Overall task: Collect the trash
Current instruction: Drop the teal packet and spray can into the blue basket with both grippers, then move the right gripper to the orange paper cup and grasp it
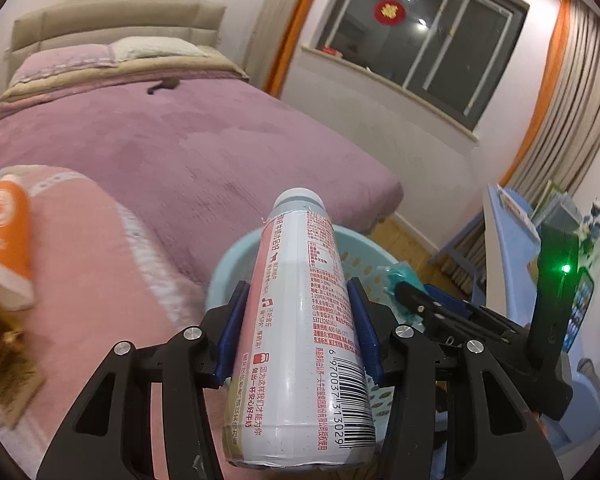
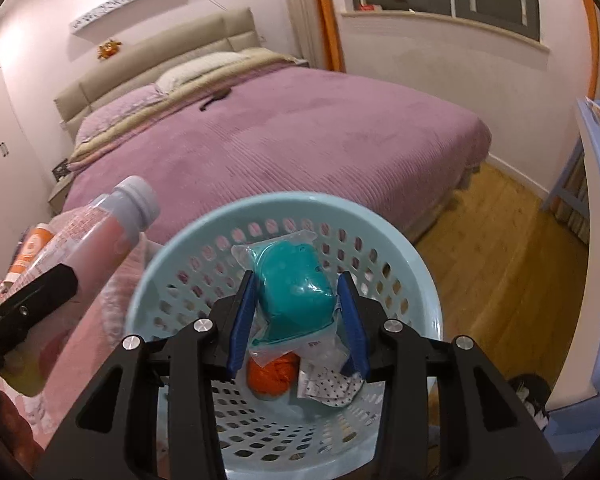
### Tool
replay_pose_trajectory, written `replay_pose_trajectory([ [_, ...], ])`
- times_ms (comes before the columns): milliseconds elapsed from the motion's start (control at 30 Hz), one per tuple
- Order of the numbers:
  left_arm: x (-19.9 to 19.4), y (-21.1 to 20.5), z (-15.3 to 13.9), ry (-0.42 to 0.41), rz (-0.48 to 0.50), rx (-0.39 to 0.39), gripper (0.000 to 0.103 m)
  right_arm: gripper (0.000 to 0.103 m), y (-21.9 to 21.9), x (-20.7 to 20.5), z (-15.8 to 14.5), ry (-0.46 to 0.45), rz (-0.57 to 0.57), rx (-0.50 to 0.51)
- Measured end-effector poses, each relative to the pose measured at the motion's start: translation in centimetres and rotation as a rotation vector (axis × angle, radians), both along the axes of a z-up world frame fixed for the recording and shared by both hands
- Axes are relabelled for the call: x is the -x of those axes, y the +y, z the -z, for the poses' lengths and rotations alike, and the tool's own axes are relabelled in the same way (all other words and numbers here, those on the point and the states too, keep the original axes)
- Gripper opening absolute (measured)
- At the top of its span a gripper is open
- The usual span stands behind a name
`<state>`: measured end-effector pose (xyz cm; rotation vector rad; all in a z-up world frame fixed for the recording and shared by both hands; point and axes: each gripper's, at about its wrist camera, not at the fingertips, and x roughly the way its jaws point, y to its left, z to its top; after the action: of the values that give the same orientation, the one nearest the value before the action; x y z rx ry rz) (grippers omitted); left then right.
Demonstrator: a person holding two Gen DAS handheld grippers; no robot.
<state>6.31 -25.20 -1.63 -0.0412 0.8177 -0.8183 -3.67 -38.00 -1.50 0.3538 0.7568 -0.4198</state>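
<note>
My left gripper [image 1: 298, 312] is shut on a white plastic bottle [image 1: 304, 320] with red print and a barcode, held over the near rim of the light blue perforated basket [image 1: 228, 264]. My right gripper [image 2: 298, 310] is shut on a teal object in a clear plastic wrapper [image 2: 296, 292], held over the open basket [image 2: 416, 256]. In the basket lie an orange item [image 2: 270, 376] and a dotted white wrapper [image 2: 332, 388]. The bottle [image 2: 100, 224] and the left gripper also show at the left of the right wrist view.
A bed with a purple cover [image 1: 188, 136] fills the background. A pink blanket [image 1: 100, 264] lies at the near left with an orange-and-white tube [image 1: 4, 240] on it. A blue desk [image 2: 596, 208] stands at the right over wooden floor [image 2: 496, 248].
</note>
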Motion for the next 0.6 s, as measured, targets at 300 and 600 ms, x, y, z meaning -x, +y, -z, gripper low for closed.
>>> replay_pose_trajectory([
  [300,0.8,0.3,1.0,-0.065,0.026,-0.032,0.069,0.057,-1.4,-0.1,1.5,0.036,0.065,-0.008],
  [600,2.2,7.1,-2.8,-0.113,-0.033,0.069,0.071,0.057,1.7,0.2,-1.1,-0.018,-0.012,0.009],
])
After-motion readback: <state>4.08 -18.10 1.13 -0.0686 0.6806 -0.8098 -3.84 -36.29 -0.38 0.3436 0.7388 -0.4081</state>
